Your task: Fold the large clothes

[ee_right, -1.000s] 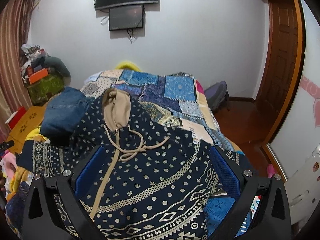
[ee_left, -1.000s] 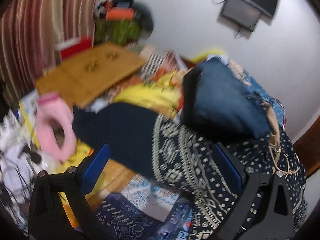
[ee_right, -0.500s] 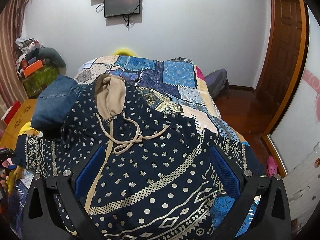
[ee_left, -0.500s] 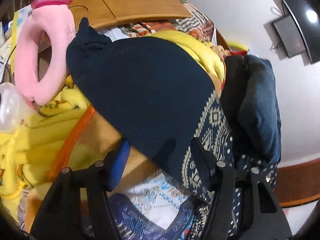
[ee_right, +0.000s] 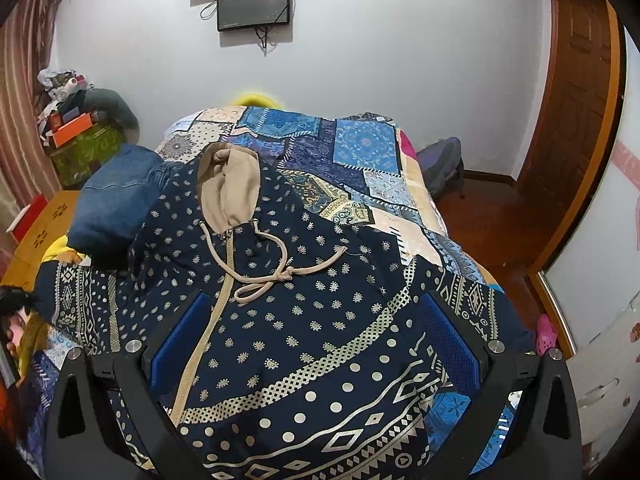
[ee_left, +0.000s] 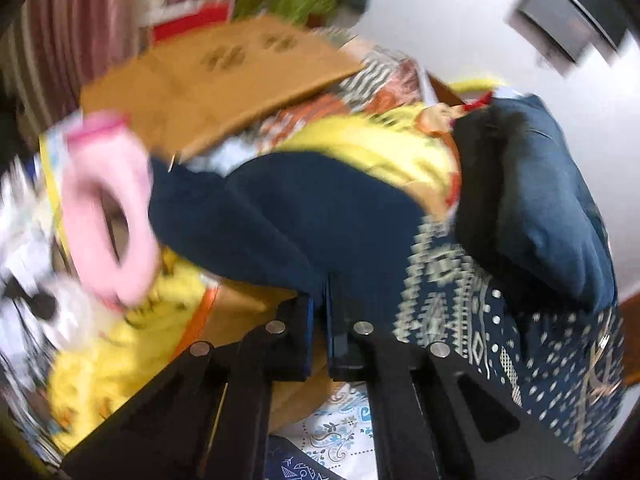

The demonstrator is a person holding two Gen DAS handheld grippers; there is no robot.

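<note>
A navy hoodie (ee_right: 304, 320) with cream dots and patterns lies face up on the patchwork bedspread (ee_right: 360, 148), its beige hood (ee_right: 230, 188) toward the wall. Its left sleeve (ee_left: 260, 220) hangs off the bed's left side. My left gripper (ee_left: 319, 312) is shut on the lower edge of that sleeve. My right gripper (ee_right: 316, 340) is open above the hoodie's body, its blue pads (ee_right: 448, 344) apart and empty.
Folded jeans (ee_right: 116, 204) lie on the hoodie's left shoulder. Beside the bed are a yellow blanket (ee_left: 372, 144), a pink ring cushion (ee_left: 108, 216) and a wooden lap table (ee_left: 224, 76). A wooden door (ee_right: 576, 92) stands at the right.
My left gripper has closed on the sleeve, having been open around it before. The left view is blurred by motion. My right gripper has dipped slightly toward the hoodie.
</note>
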